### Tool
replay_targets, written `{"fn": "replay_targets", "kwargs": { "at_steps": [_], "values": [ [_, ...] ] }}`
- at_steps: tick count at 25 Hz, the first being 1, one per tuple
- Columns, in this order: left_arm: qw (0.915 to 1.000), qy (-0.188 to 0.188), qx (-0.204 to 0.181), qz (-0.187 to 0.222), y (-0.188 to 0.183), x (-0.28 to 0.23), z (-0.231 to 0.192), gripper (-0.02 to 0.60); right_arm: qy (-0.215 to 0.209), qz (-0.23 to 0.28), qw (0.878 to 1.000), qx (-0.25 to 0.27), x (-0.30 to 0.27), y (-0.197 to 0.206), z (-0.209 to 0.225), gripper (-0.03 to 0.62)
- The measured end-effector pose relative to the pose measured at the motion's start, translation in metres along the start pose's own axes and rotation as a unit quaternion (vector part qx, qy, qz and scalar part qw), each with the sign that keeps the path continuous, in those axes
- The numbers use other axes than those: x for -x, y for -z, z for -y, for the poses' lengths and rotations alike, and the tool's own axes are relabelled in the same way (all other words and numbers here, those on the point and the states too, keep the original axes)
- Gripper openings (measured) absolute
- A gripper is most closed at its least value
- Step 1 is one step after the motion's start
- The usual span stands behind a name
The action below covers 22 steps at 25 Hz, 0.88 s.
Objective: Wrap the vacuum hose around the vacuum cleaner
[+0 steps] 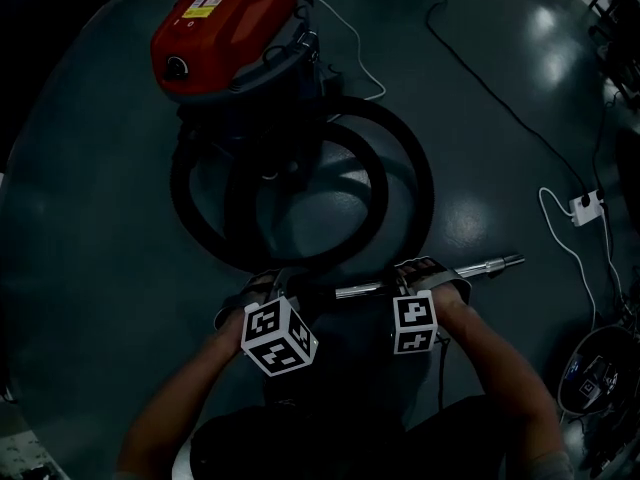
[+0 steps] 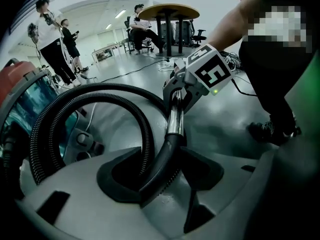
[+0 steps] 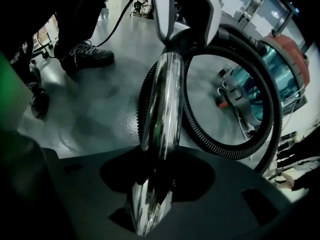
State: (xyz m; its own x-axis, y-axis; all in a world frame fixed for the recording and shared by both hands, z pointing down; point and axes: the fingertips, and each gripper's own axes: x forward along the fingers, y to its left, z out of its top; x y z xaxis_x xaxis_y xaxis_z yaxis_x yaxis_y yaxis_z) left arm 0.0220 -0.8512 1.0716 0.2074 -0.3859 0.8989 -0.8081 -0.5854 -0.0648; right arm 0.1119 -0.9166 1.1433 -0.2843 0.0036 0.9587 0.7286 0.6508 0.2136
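Observation:
The vacuum cleaner (image 1: 225, 33), red on top with a dark drum, stands on the floor at the upper left. Its black ribbed hose (image 1: 405, 168) lies in loops around the base. The hose ends in a black curved handle (image 2: 159, 170) joined to a chrome wand (image 1: 480, 266), which lies crosswise in front of me, low over the floor. My left gripper (image 1: 262, 288) is shut on the black handle. To its right, my right gripper (image 1: 425, 270) is shut on the chrome wand (image 3: 162, 109), which runs straight between its jaws.
A white cable runs to a power strip (image 1: 587, 205) on the floor at the right. A black cable (image 1: 480, 78) crosses the floor behind. People (image 2: 55, 44) stand by a round table (image 2: 170, 11). A person's shoe (image 3: 87, 55) is close by.

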Motion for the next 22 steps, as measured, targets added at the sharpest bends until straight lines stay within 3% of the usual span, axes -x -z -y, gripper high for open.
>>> {"fn": "replay_targets", "kwargs": {
  "at_steps": [6, 16, 22],
  "values": [
    [0.9998, 0.011, -0.007, -0.016, 0.013, -0.022, -0.003, 0.219, -0.011, 0.009, 1.0, -0.016, -0.018, 0.0, 0.003, 0.158],
    [0.9987, 0.011, -0.038, -0.032, 0.021, -0.047, -0.001, 0.173, -0.1, 0.073, 0.987, -0.106, -0.027, 0.001, 0.001, 0.158],
    [0.9981, 0.026, -0.035, -0.044, 0.022, -0.051, -0.001, 0.172, -0.073, 0.099, 0.983, -0.138, -0.024, 0.005, 0.006, 0.189]
  ]
}}
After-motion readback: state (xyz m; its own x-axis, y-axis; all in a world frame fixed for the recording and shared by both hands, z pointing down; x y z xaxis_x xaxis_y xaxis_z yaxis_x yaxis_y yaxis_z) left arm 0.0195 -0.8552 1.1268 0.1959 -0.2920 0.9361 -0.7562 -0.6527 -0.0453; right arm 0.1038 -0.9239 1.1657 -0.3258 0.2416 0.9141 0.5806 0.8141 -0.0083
